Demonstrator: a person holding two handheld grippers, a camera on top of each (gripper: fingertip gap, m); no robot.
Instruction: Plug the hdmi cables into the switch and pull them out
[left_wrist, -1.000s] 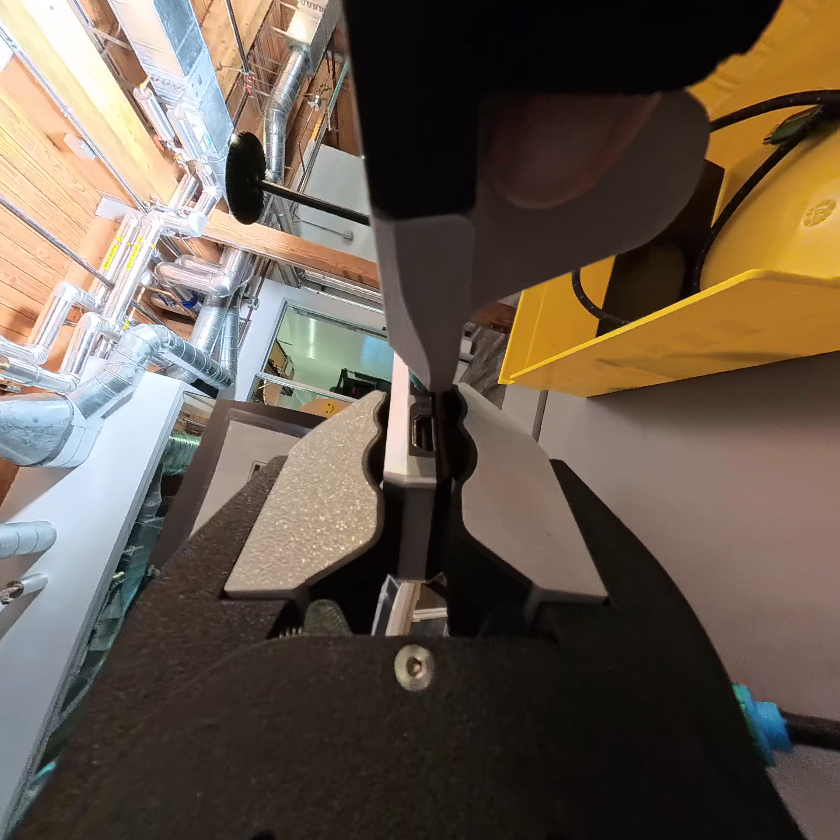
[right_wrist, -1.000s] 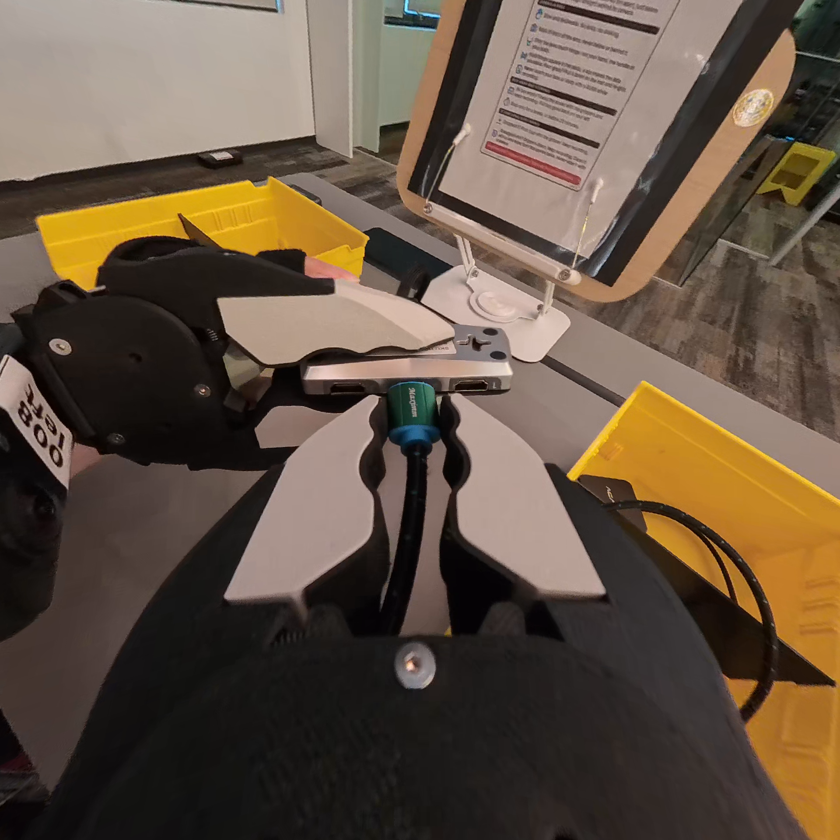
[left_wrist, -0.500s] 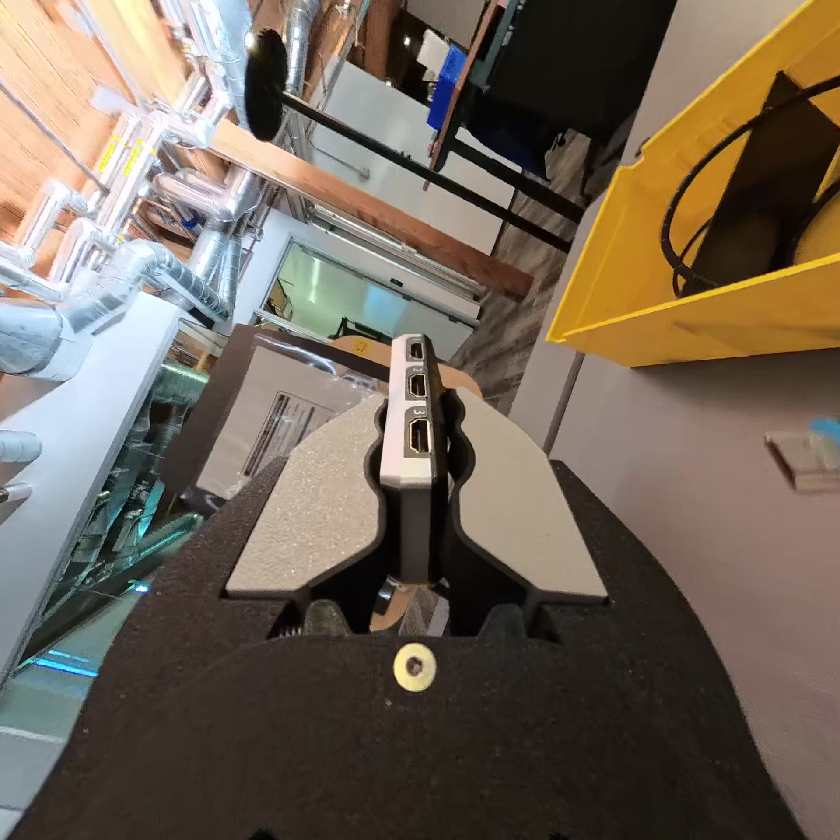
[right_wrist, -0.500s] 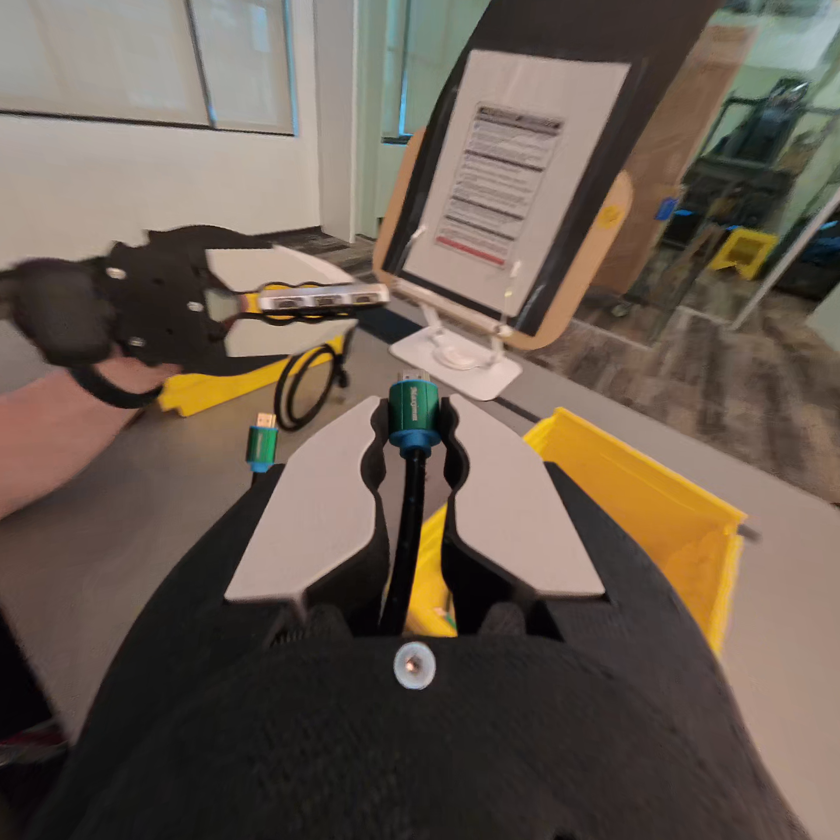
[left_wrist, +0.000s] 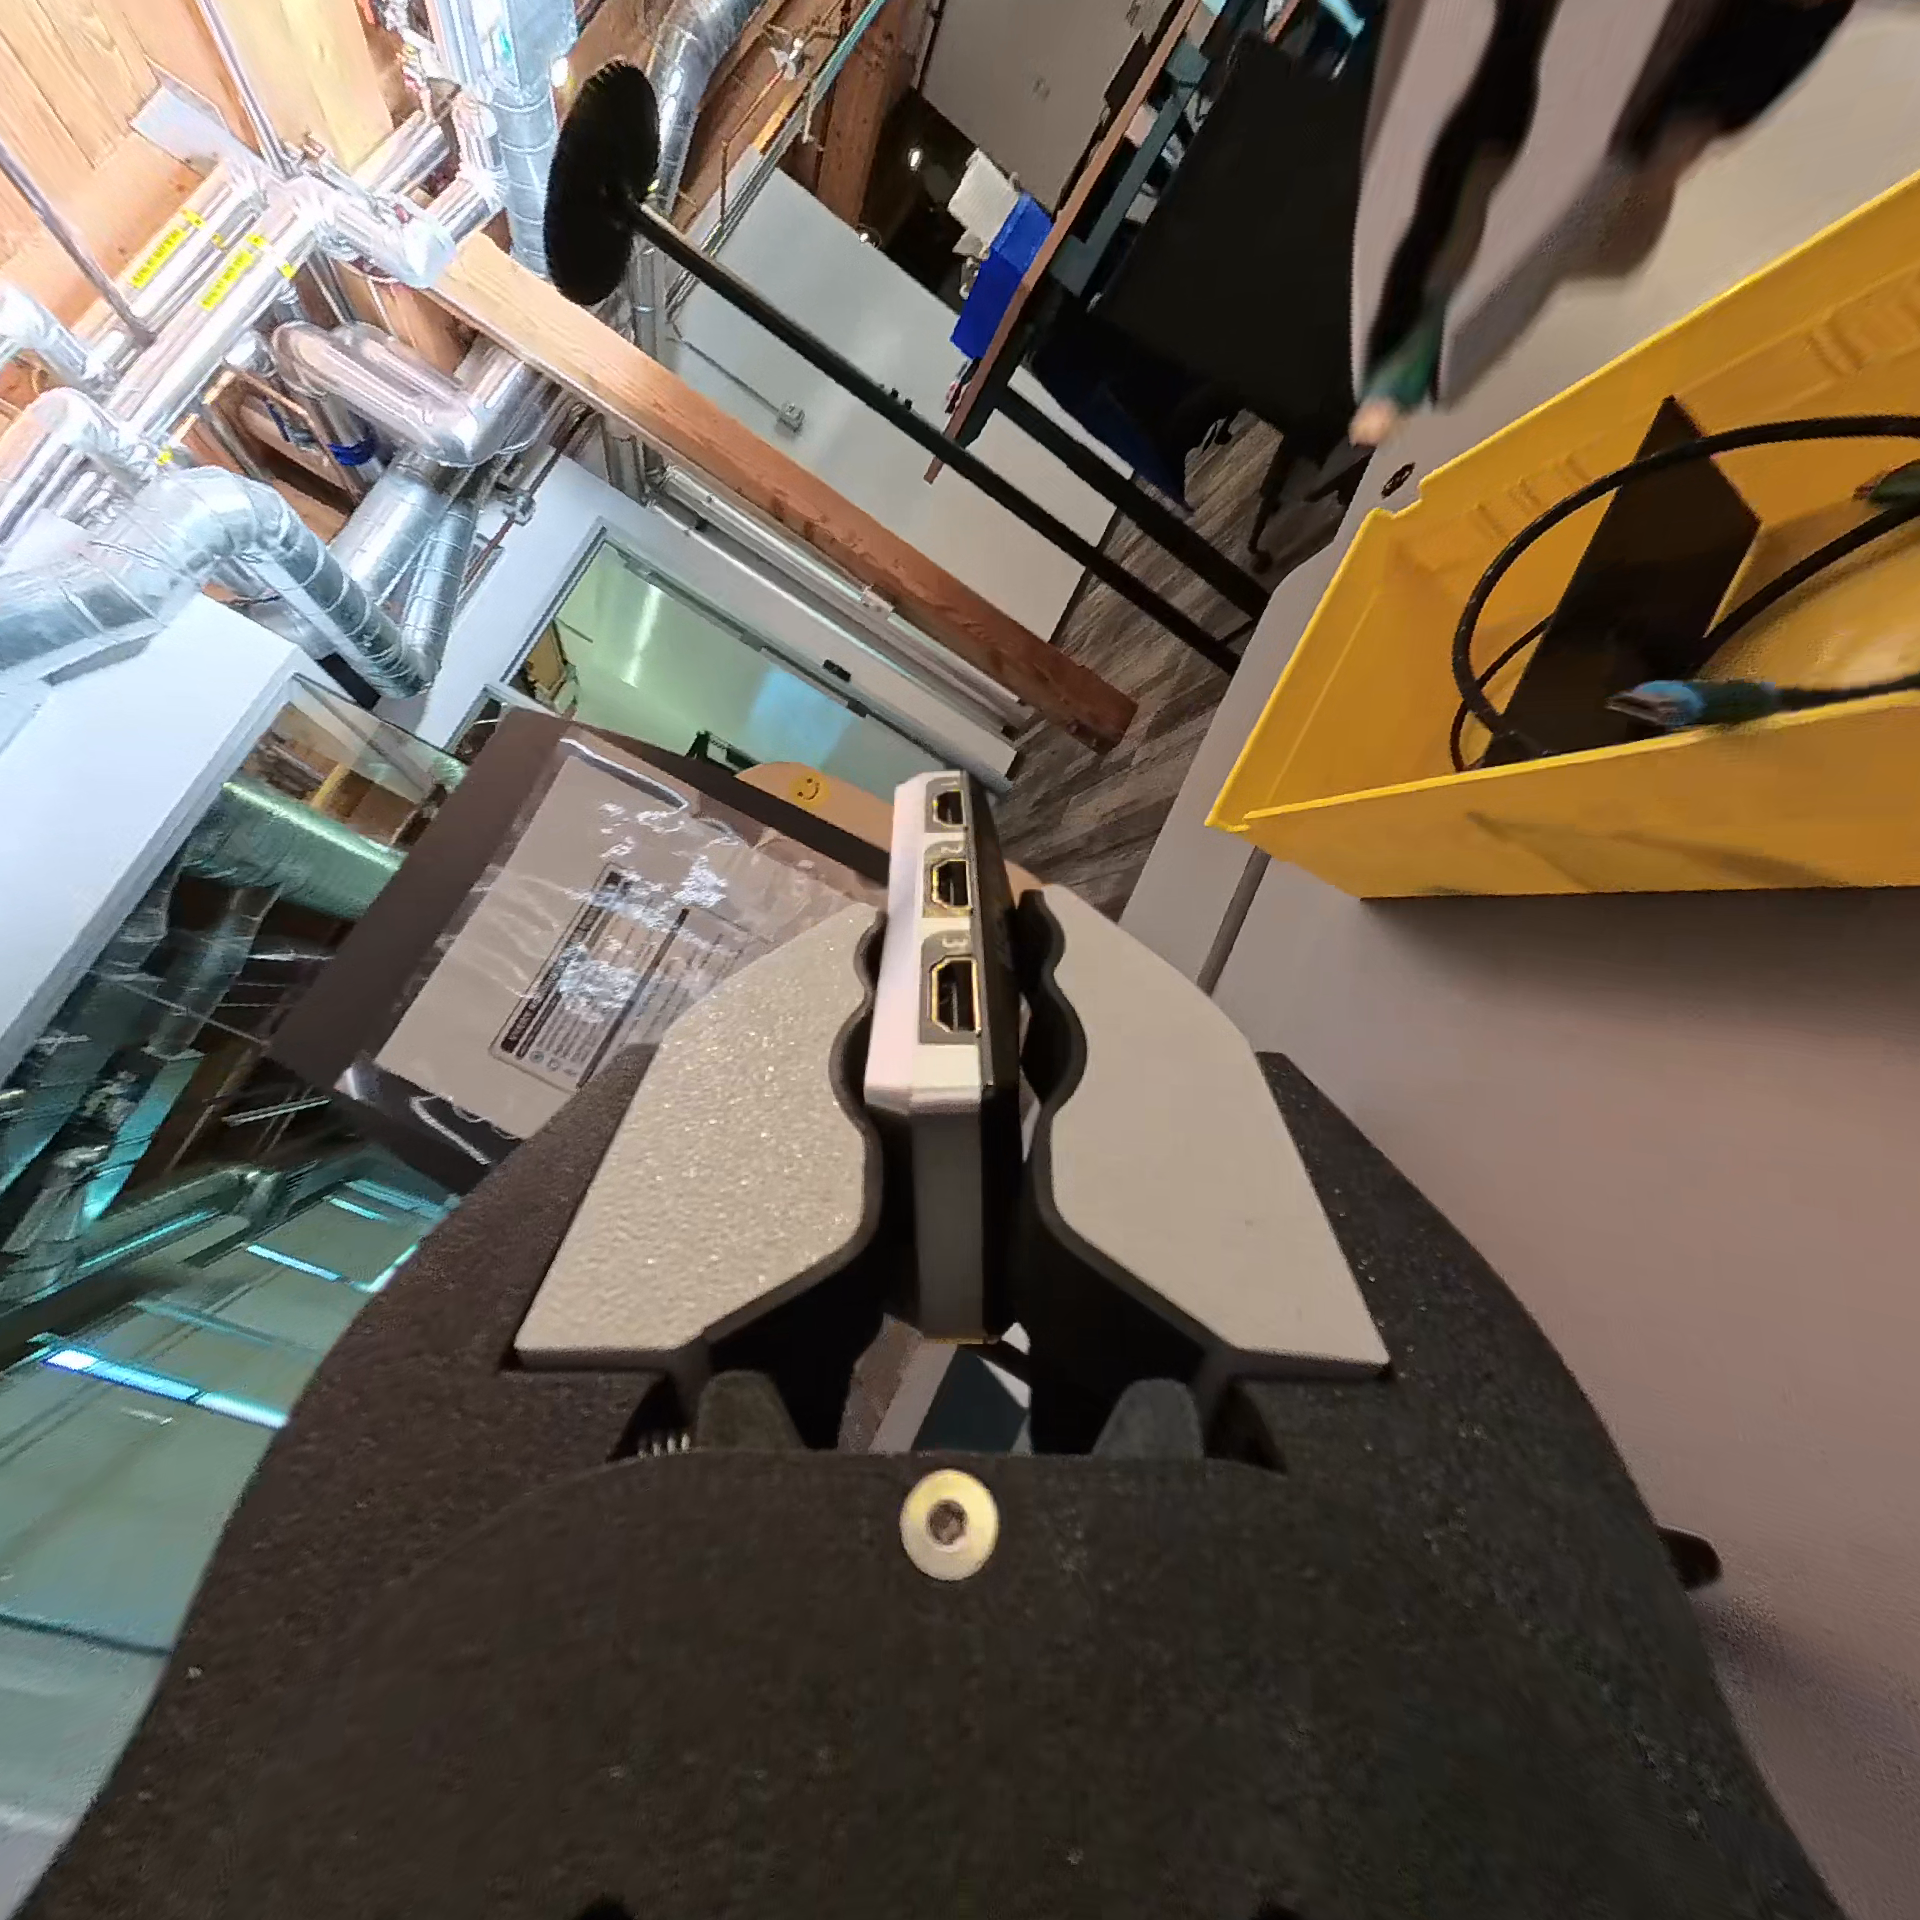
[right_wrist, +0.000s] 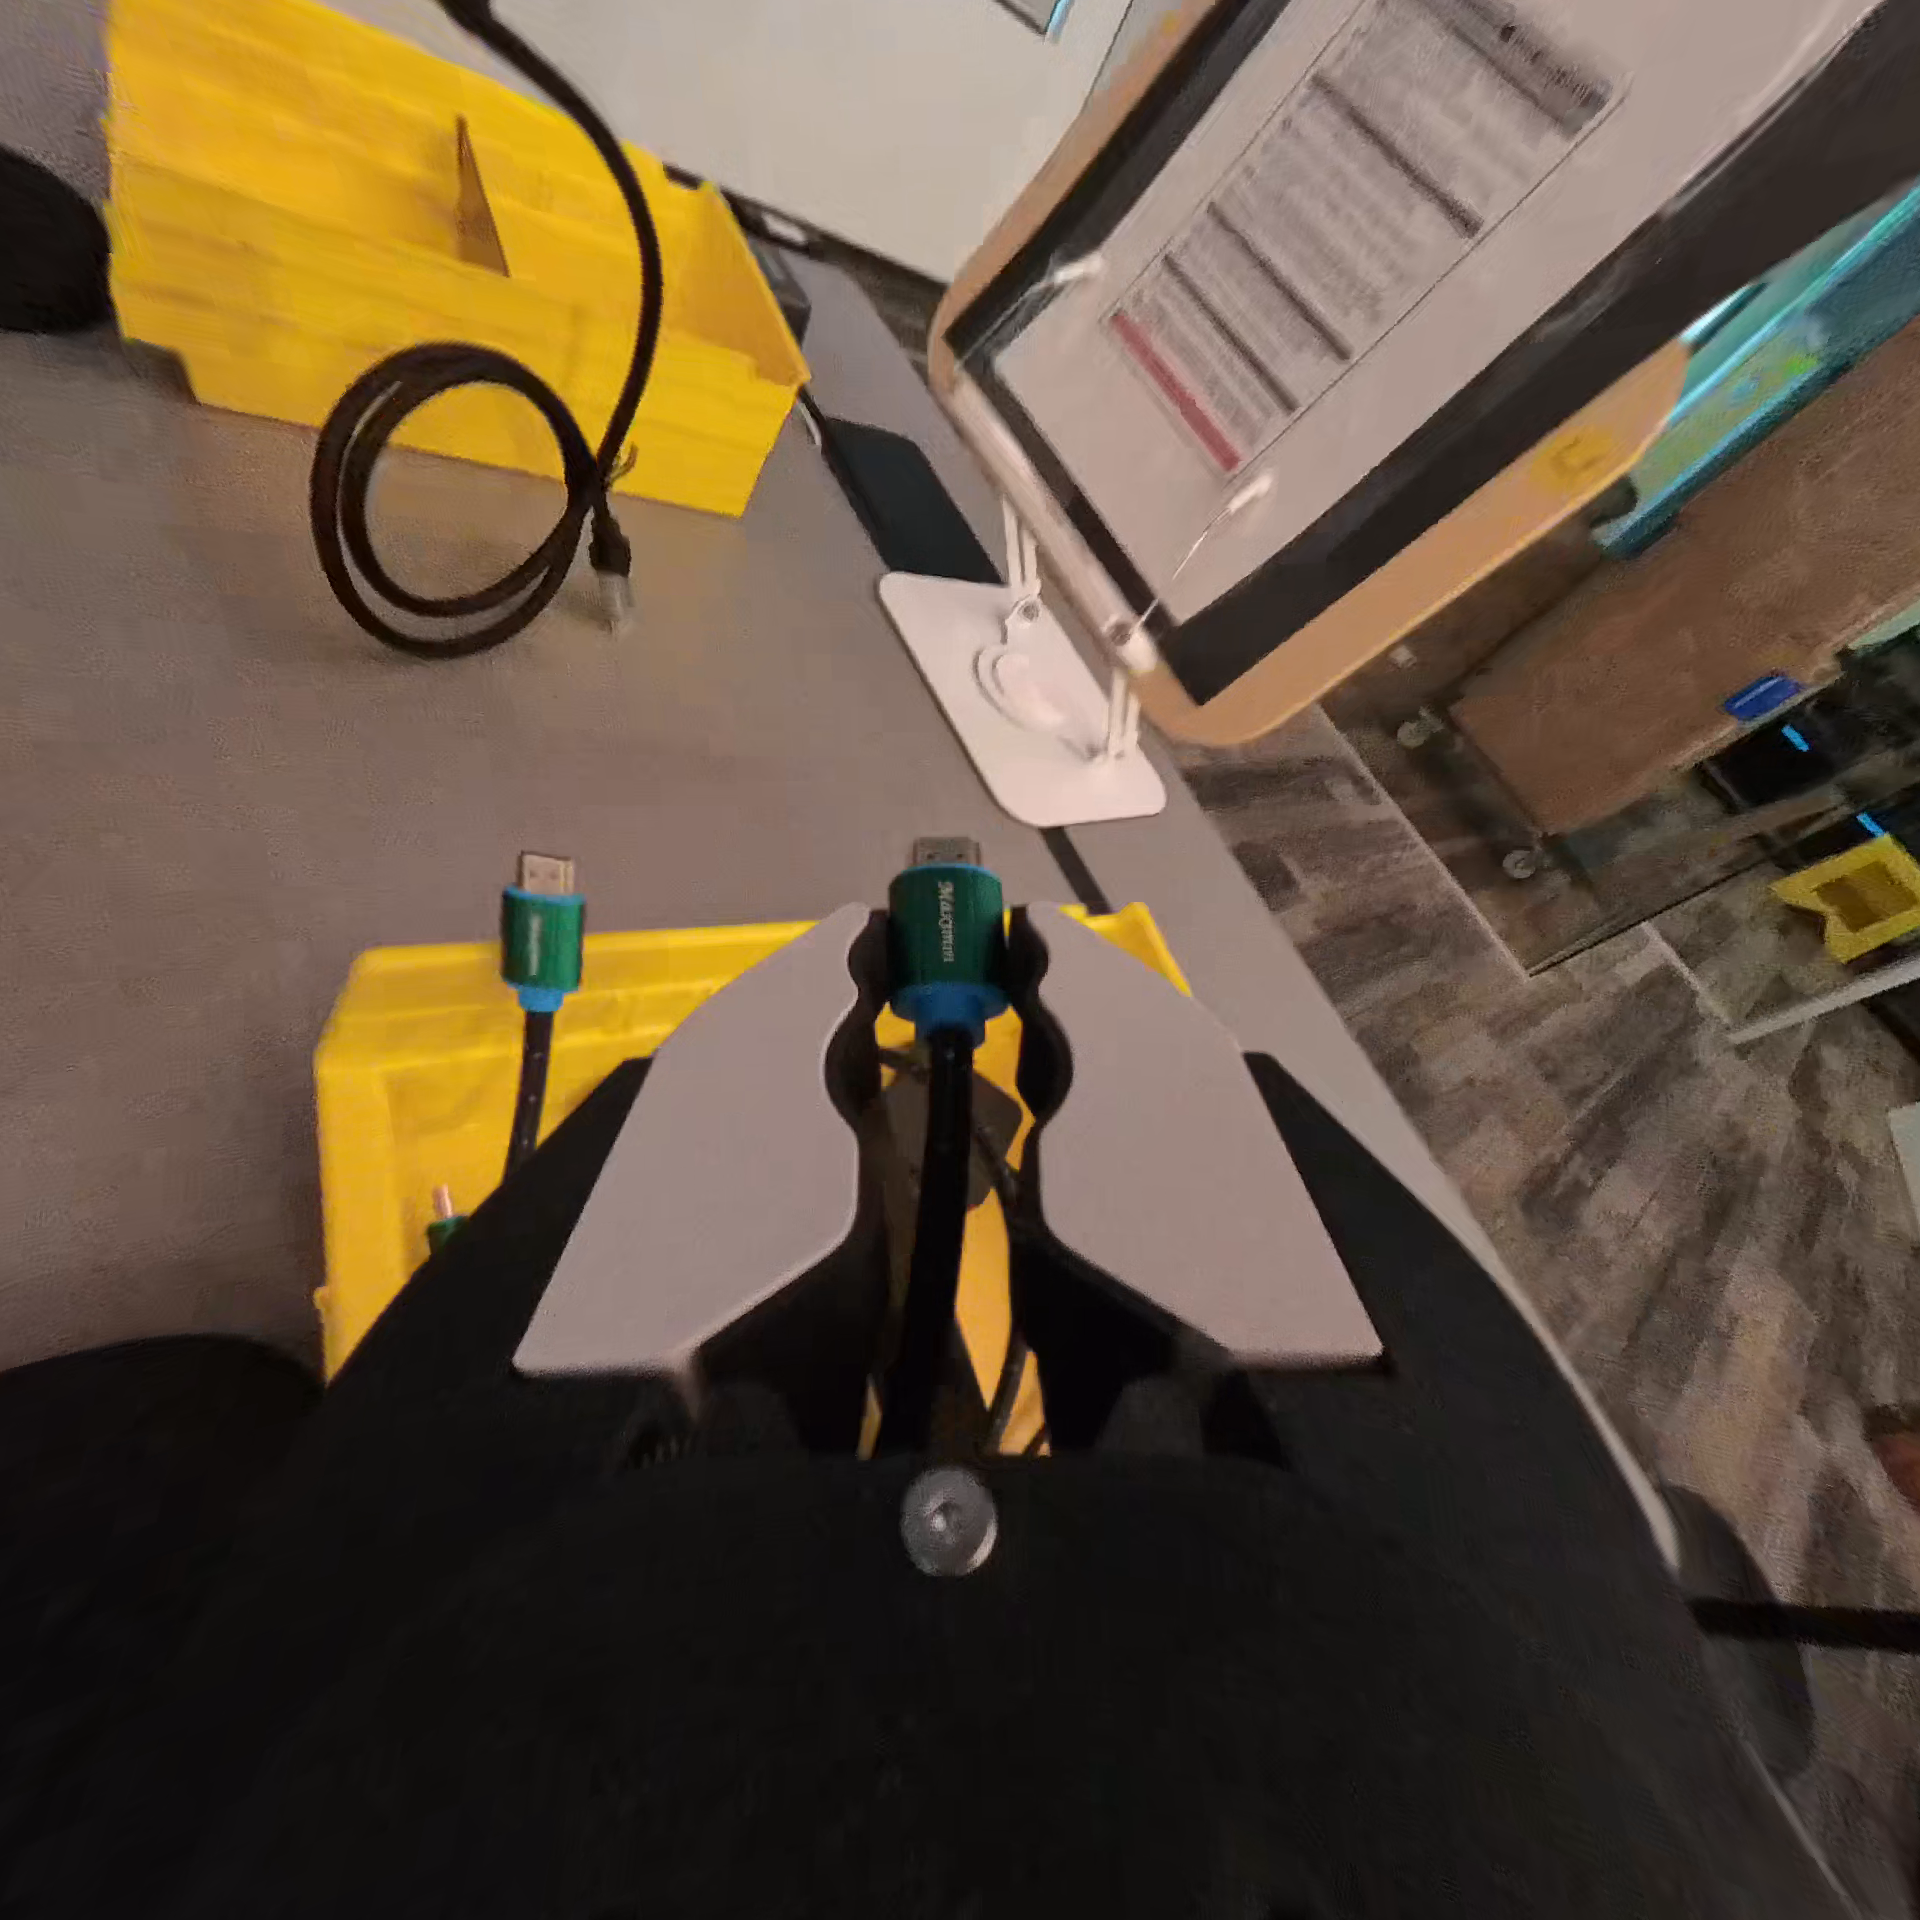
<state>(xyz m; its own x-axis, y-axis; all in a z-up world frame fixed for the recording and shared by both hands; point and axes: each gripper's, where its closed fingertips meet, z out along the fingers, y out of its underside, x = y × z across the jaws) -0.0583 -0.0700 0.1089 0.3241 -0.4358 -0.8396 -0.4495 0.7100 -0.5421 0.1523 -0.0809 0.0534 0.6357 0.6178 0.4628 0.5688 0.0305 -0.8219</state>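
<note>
Left gripper (left_wrist: 951, 925) clenched on the slim silver-and-black HDMI switch (left_wrist: 940, 1049), held in the air over the grey table (left_wrist: 1558, 1195), three gold-lined ports counted, all empty. Right gripper (right_wrist: 940, 914) clamped on the green-and-blue HDMI plug (right_wrist: 945, 940) above the near yellow plastic bin (right_wrist: 416, 1039); second matching plug (right_wrist: 540, 935) at left, coiled black cable (right_wrist: 457, 499) farther off, two yellow bins seen. Risk judged: dragging cable snagging the bin rim, or skewed plug jamming at a port.
</note>
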